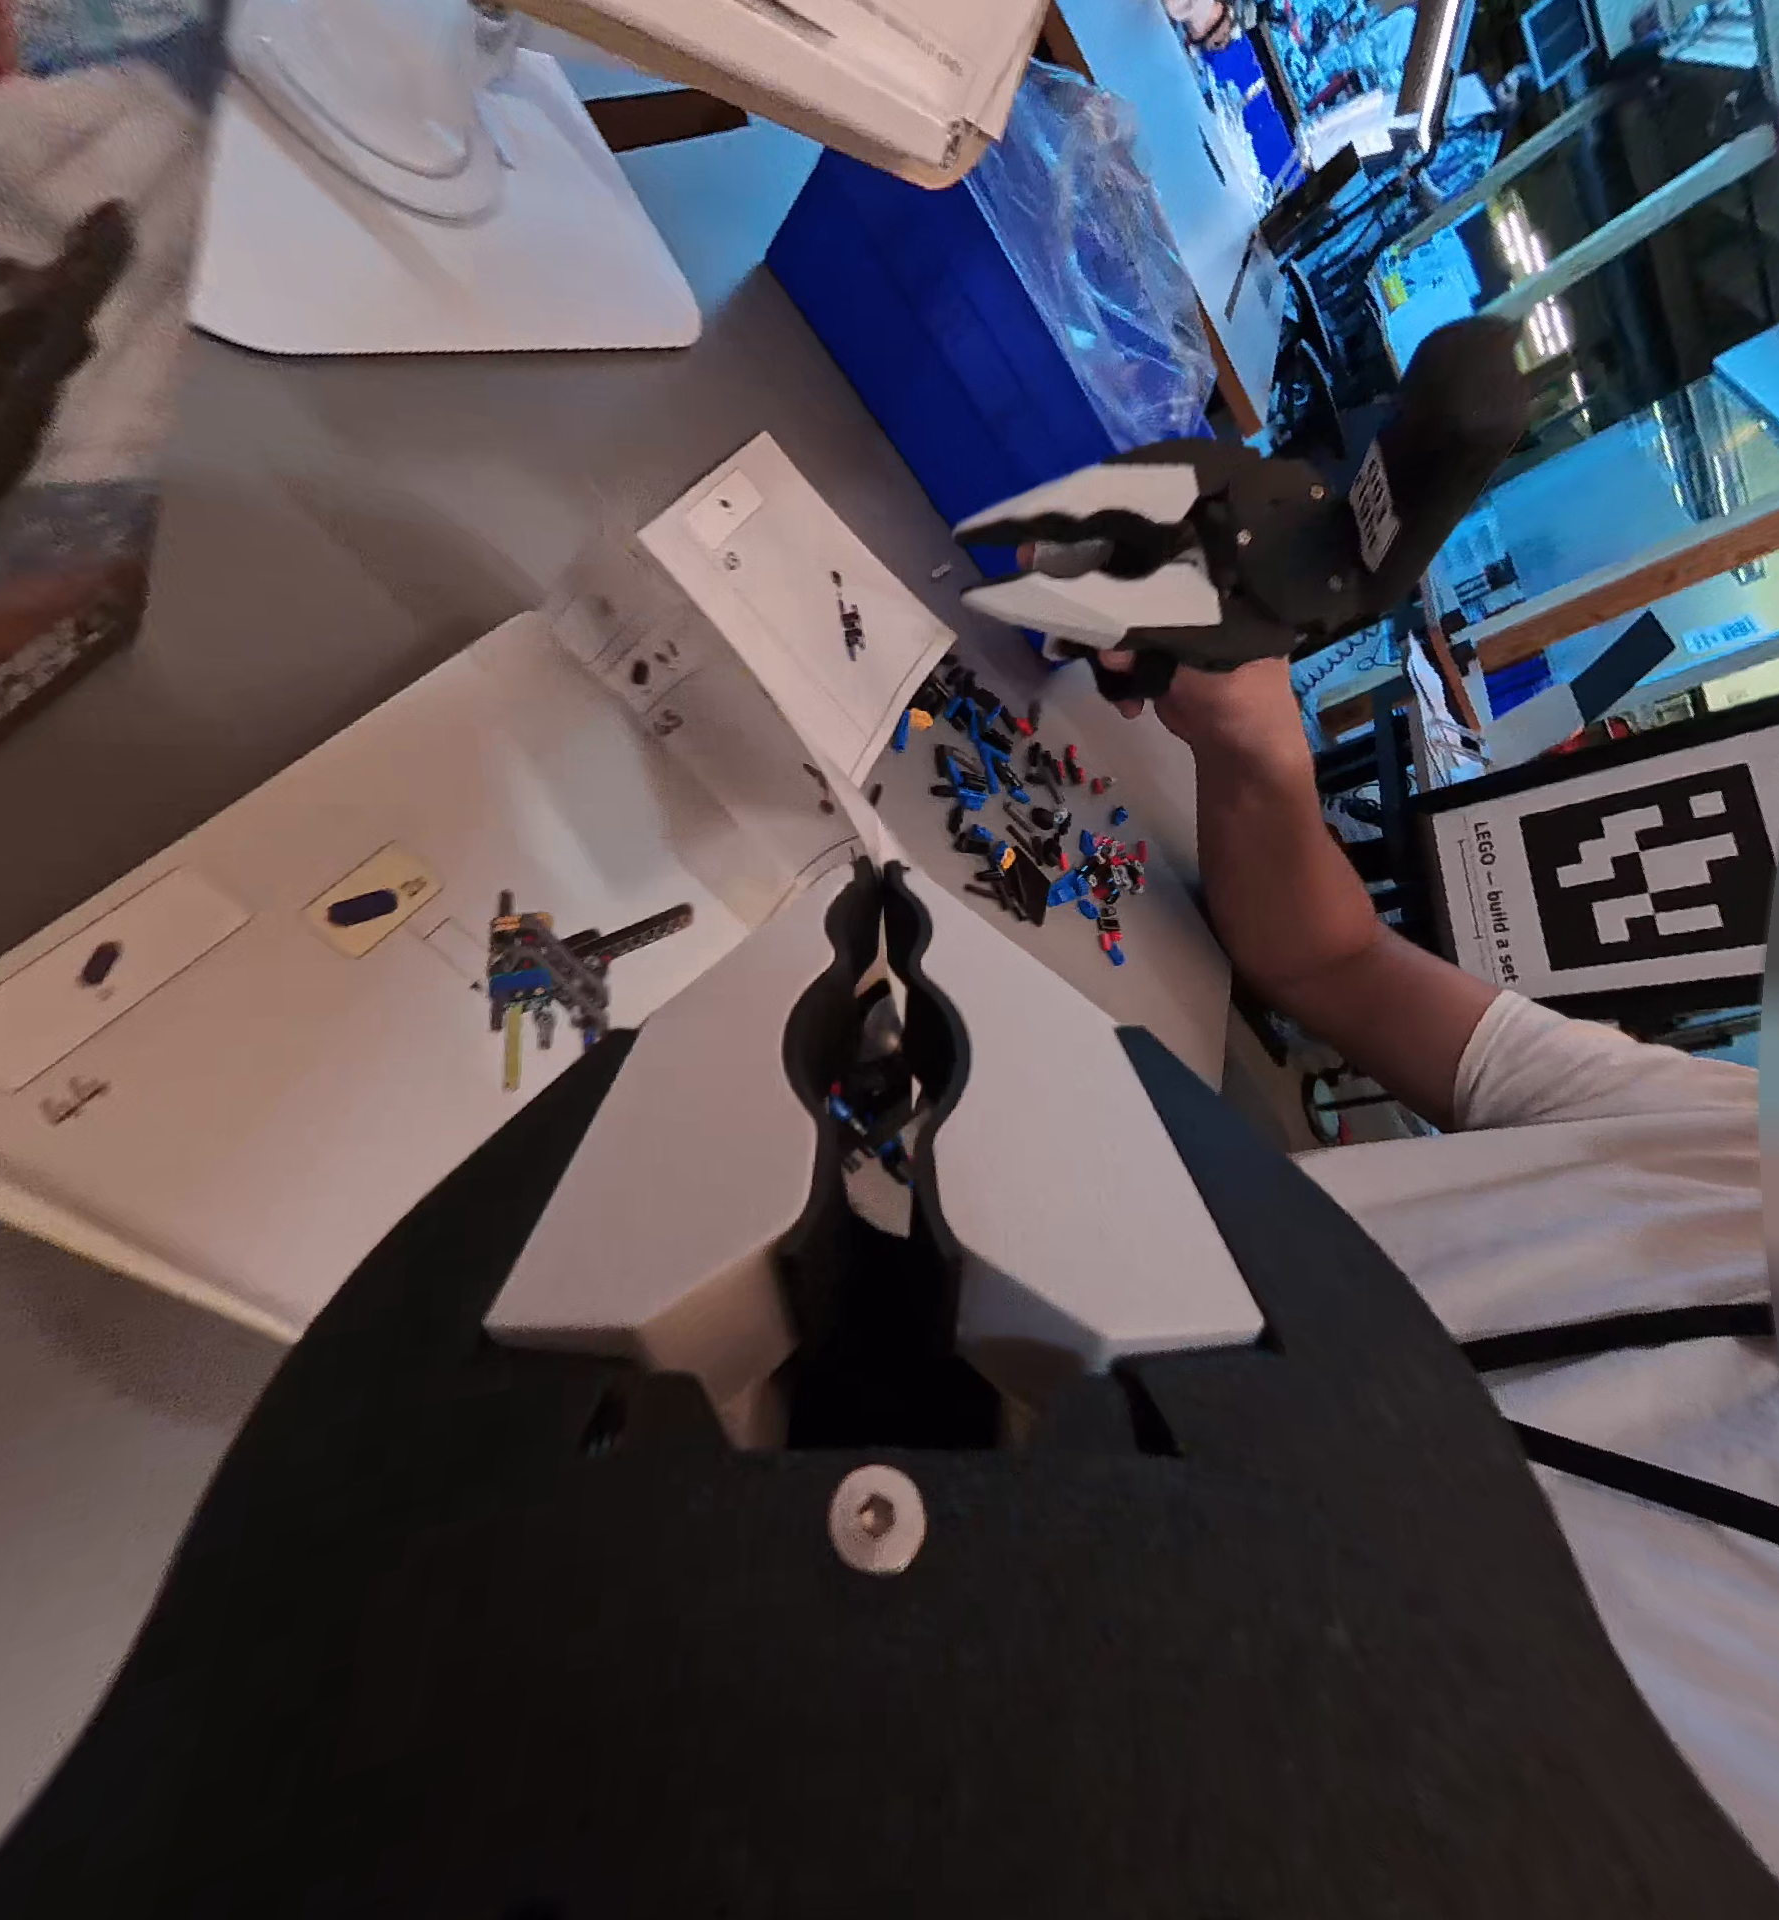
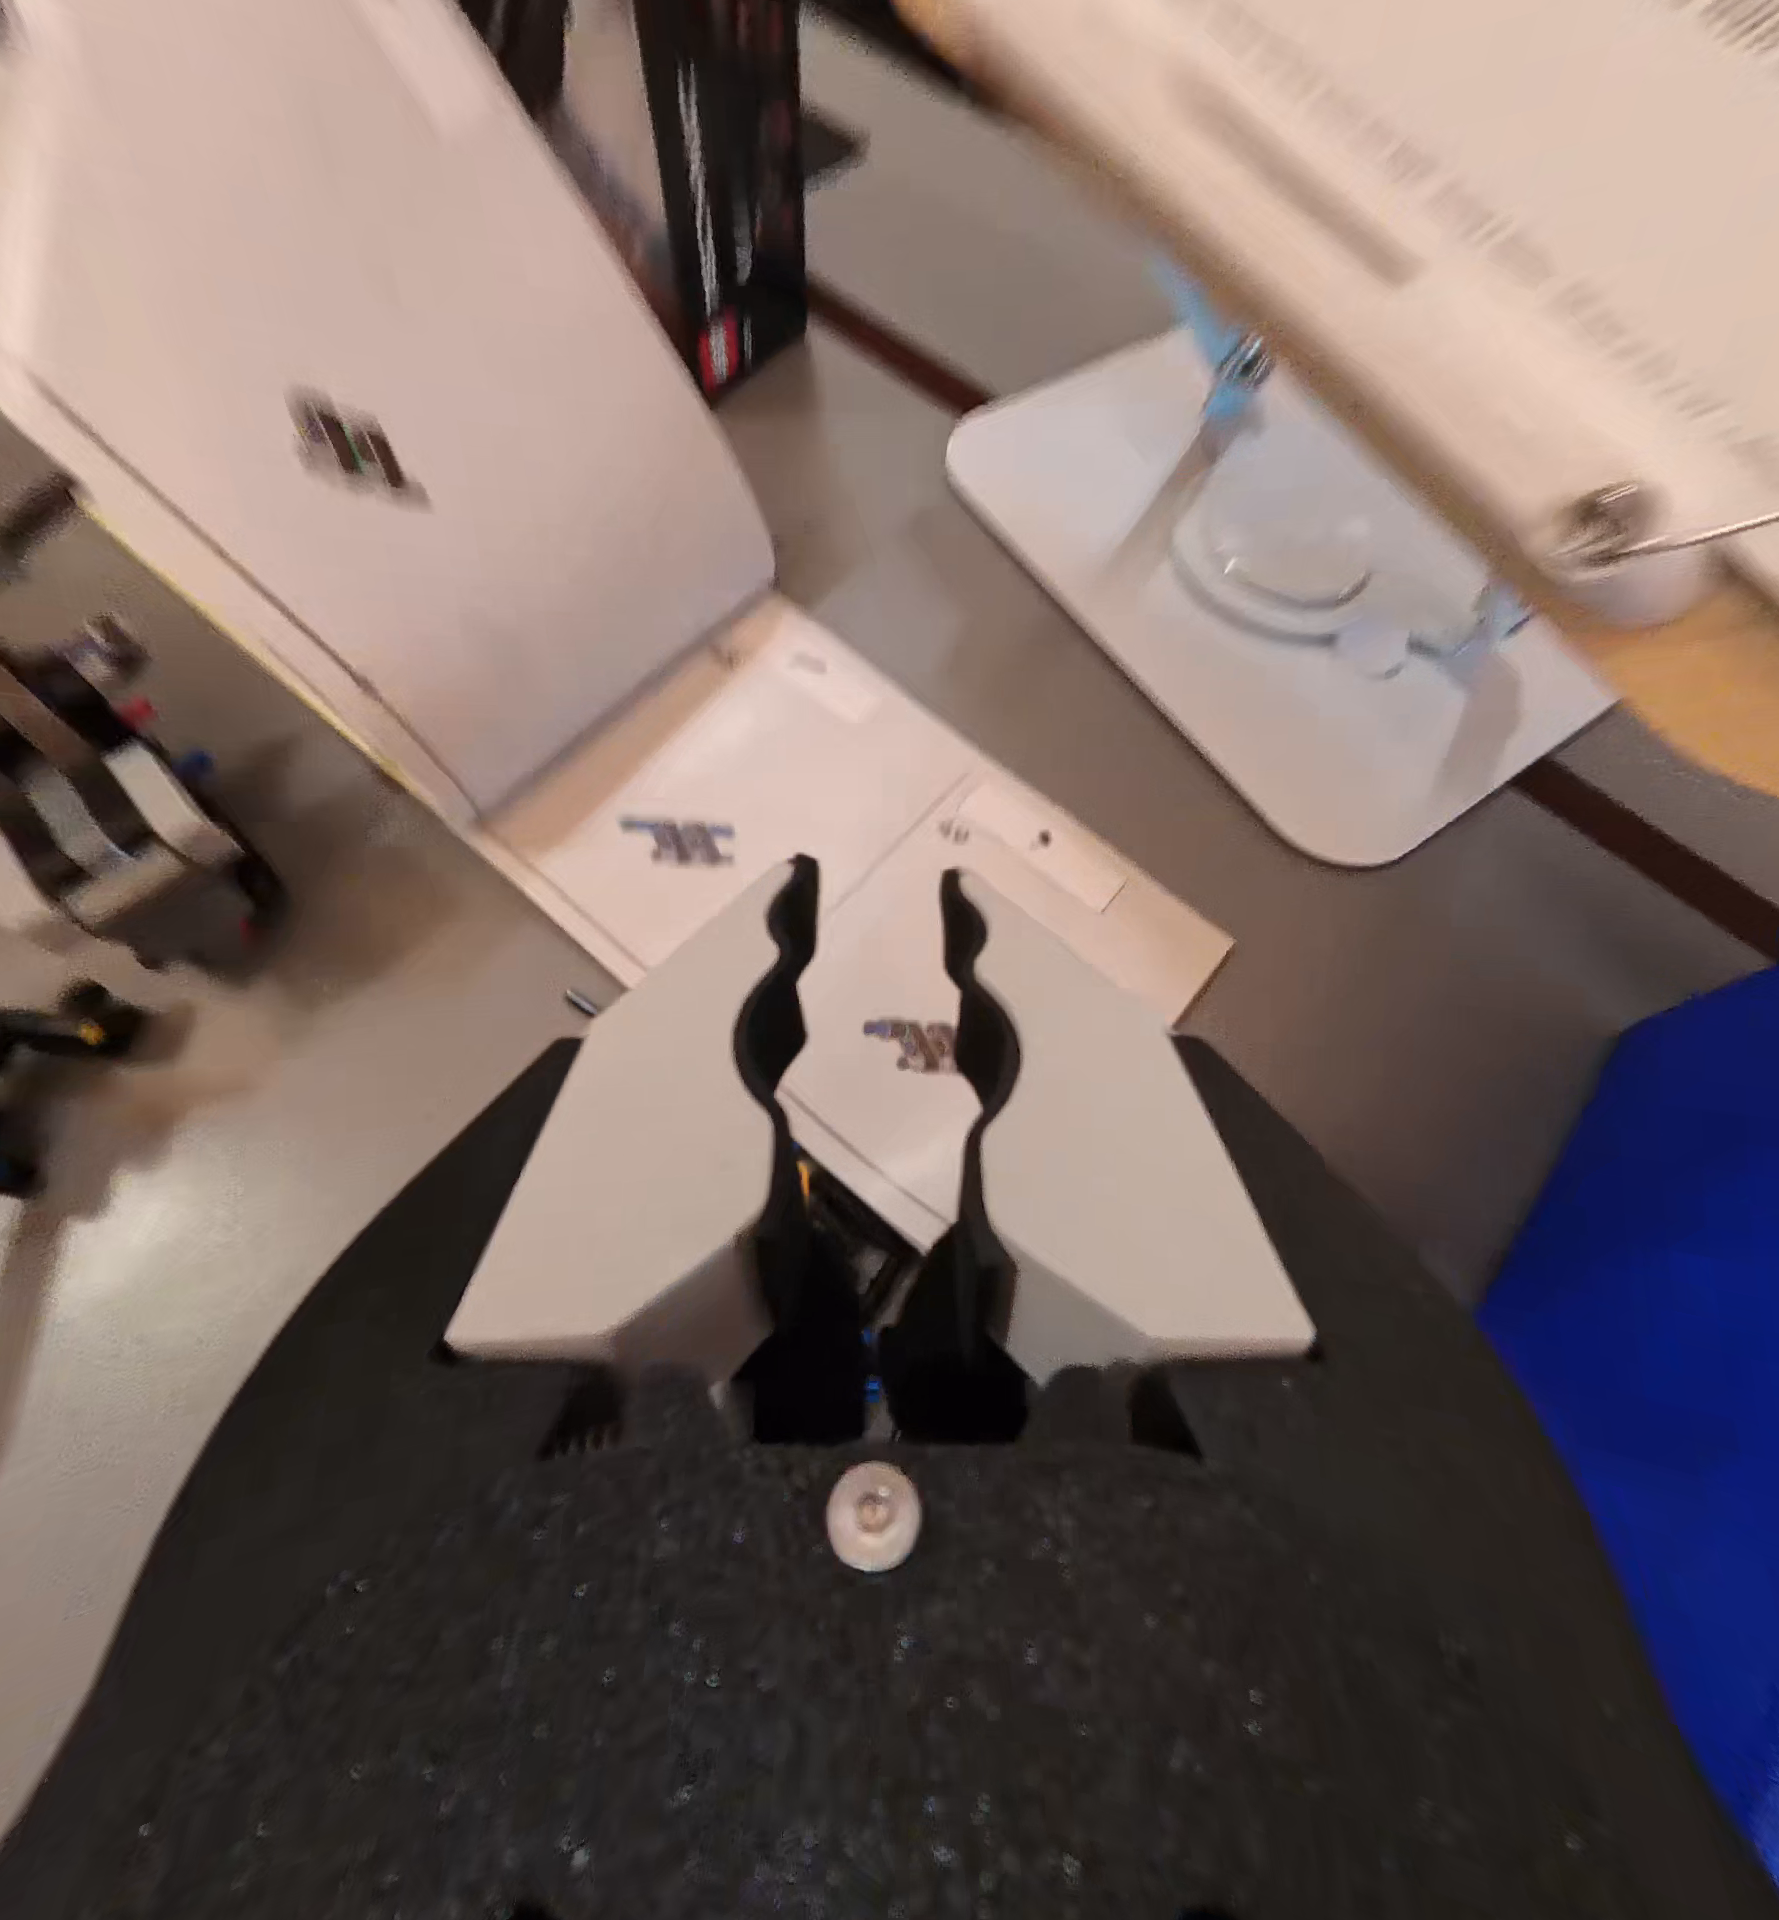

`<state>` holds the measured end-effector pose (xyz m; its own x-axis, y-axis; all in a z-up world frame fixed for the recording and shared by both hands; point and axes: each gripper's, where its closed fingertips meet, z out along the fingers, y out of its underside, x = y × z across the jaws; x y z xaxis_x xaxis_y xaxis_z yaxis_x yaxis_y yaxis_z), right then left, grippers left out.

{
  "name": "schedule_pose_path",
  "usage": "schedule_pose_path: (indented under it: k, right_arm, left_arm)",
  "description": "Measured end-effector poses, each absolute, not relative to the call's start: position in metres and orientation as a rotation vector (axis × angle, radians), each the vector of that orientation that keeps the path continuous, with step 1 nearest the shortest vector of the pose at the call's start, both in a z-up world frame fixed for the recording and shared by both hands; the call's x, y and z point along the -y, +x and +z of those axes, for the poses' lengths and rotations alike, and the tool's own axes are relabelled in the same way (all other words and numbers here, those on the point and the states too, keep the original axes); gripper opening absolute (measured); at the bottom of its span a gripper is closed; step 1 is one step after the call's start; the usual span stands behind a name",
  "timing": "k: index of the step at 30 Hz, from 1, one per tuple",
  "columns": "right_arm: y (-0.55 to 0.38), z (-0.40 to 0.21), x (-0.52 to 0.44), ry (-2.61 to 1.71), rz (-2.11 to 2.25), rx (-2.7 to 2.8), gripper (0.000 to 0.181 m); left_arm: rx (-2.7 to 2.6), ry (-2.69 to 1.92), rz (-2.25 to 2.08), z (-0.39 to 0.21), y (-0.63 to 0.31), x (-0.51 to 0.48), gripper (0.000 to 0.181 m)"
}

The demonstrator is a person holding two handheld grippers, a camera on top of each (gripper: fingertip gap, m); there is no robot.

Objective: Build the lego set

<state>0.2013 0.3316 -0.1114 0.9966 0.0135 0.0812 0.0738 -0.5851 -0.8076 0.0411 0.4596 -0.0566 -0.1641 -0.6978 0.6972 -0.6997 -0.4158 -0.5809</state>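
Note:
My left gripper is shut, its tips pinching the edge of a turned-up page of the white instruction booklet. Loose bricks show through the gaps behind its jaws. A partly built model of black beams with blue and yellow parts lies on the open booklet. A pile of small black, blue and red pieces lies on the grey table beside the booklet. My right gripper is open and empty, held in the air above the booklet. It also shows in the left wrist view. The lifted page stands to its upper left.
A white stand base sits behind the booklet. A blue box stands at the table's right. The set's dark box is at the far left. A person's forearm and a black-and-white marker board are on the right. The tips of one gripper are about 20 centimeters away from the tips of the other.

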Motion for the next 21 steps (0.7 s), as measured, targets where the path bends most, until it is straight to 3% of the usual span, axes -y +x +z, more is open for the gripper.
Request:
schedule_pose_path:
  k: [2, 7, 21]
  right_arm:
    - [0.197, -0.140, -0.331, -2.307, -0.117, 0.139, 0.001]
    - [0.198, -0.183, -0.330, -2.459, -0.177, 0.211, 0.000]
    - [0.205, -0.173, -0.339, -2.487, -0.391, 0.290, 0.000]
  left_arm:
    - [1.673, 2.060, 1.688, -0.061, 0.034, -0.471, 0.000]
    - [1.708, 2.169, 1.597, -0.084, 0.017, -0.492, 0.000]
    - [1.913, 2.378, 1.104, -0.158, -0.023, -0.502, 0.000]
